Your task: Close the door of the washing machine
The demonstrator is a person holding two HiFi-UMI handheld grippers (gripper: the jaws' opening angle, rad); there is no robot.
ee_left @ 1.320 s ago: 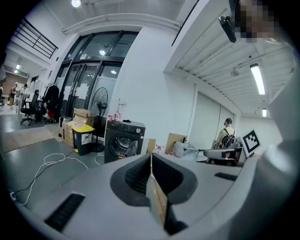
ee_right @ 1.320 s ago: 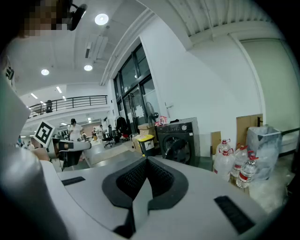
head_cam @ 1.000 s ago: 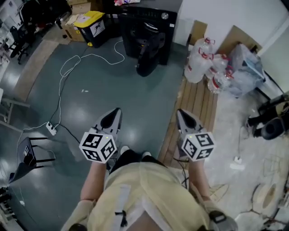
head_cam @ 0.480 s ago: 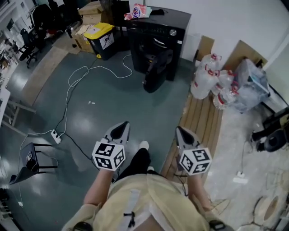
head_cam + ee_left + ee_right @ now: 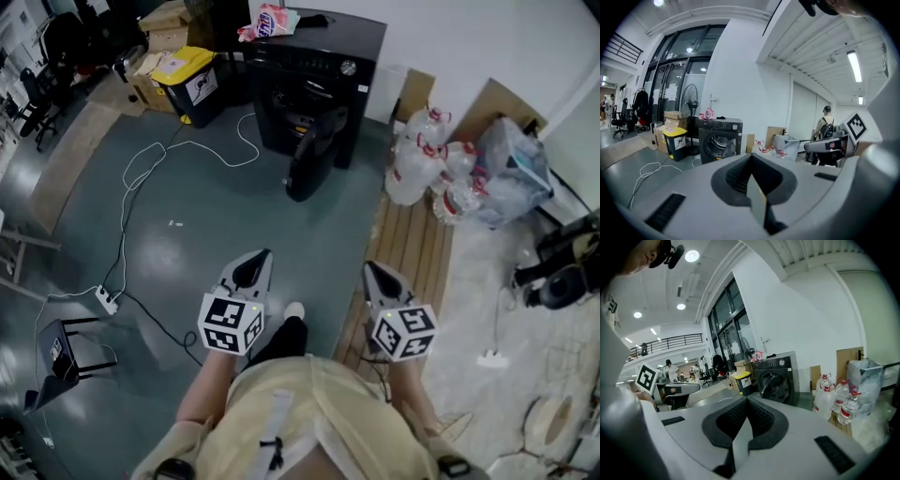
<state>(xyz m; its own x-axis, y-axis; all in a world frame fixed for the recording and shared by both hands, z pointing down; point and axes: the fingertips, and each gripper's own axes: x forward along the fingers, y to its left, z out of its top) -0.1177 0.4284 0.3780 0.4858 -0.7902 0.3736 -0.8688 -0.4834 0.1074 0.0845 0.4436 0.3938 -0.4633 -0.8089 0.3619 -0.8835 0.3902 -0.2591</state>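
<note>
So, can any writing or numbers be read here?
Nothing legible.
White sticker on yellow-lidded black bin: too small.
Pink printed packet atop black washing machine: blurred.
Red labels on clear plastic bottles: too small.
Cube markers on left gripper and right gripper: patterns, no words.

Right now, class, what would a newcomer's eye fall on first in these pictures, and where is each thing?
The black washing machine at the top centre of the head view stands out first, its round door swung open in front. Nearest the camera, the left tongs and right tongs point toward it, both shut and empty. Water bottles cluster right of the machine; a yellow-lidded bin stands left.
</note>
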